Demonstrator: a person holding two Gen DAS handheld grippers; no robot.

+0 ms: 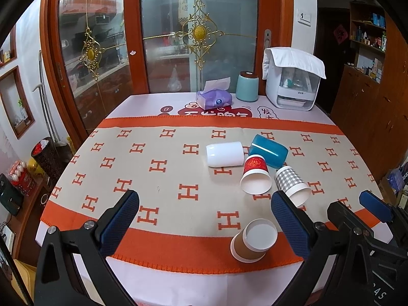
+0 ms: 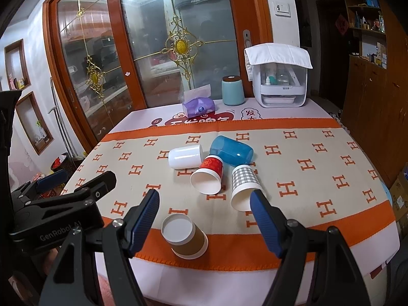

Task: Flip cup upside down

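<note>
Brown paper cup (image 1: 253, 239) sits upside down on the orange band at the counter (image 1: 178, 283) front edge, w/ nothing gripping it. Left claw (image 1: 205, 218) and right claw (image 2: 205, 216) both hang spread wide, empty, just above it. Behind the brown cup lie the red cup (image 1: 255, 175), checked cup (image 1: 293, 185), white cup (image 1: 225, 153) & blue cup (image 1: 268, 151), all on their sides.

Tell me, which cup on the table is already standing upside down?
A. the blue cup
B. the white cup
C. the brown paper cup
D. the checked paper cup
C: the brown paper cup stands on its rim near the table's front edge with its flat base facing up, while the white cup, the blue cup, the red paper cup and the checked paper cup all lie on their sides.
</note>
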